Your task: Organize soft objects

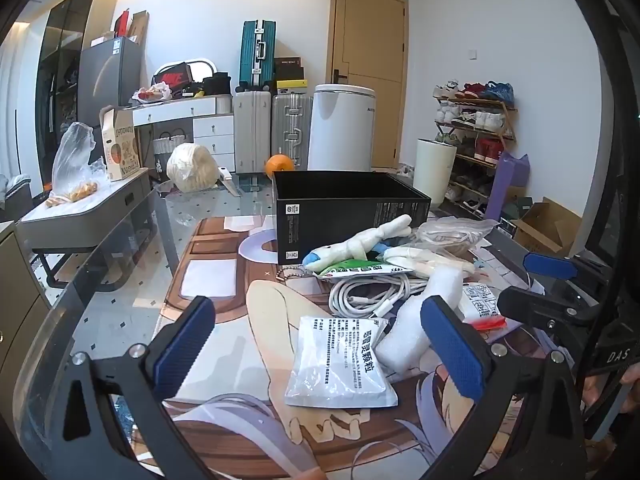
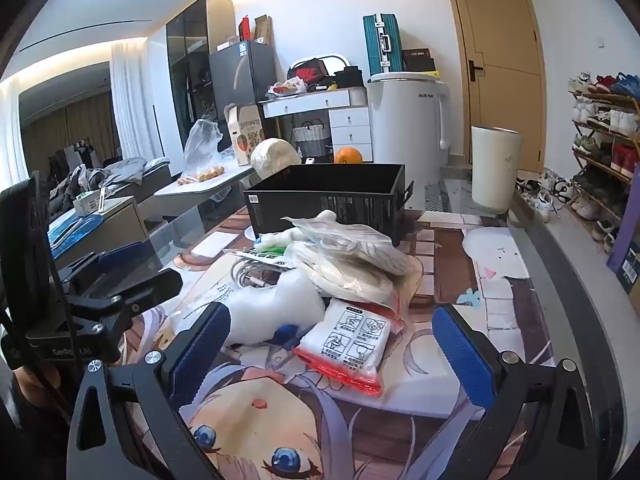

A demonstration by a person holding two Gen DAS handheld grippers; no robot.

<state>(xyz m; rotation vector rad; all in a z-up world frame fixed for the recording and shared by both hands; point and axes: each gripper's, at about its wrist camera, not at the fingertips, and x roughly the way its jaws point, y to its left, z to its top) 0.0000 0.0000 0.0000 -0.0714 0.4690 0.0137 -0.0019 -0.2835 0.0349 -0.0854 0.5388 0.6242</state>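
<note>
A pile of soft things lies on the printed mat before an open black box (image 1: 344, 204), which also shows in the right wrist view (image 2: 328, 200). My left gripper (image 1: 320, 344) is open above a white granule sachet (image 1: 340, 364), not touching it. Beside it lie a white foam piece (image 1: 416, 320), a coiled white cable (image 1: 364, 292), a white plush toy (image 1: 360, 244) and a green sachet (image 1: 356, 270). My right gripper (image 2: 332, 352) is open around a red-edged white packet (image 2: 348, 348). The foam piece (image 2: 276, 308) and a clear bag of cord (image 2: 352, 256) lie behind it.
The glass table's edge (image 1: 100, 264) runs at the left. A grey side table (image 1: 92, 212) holds a plastic bag. An orange (image 1: 279, 164), a white bin (image 2: 496, 168), suitcases (image 1: 292, 128) and a shoe rack (image 2: 604, 148) stand beyond.
</note>
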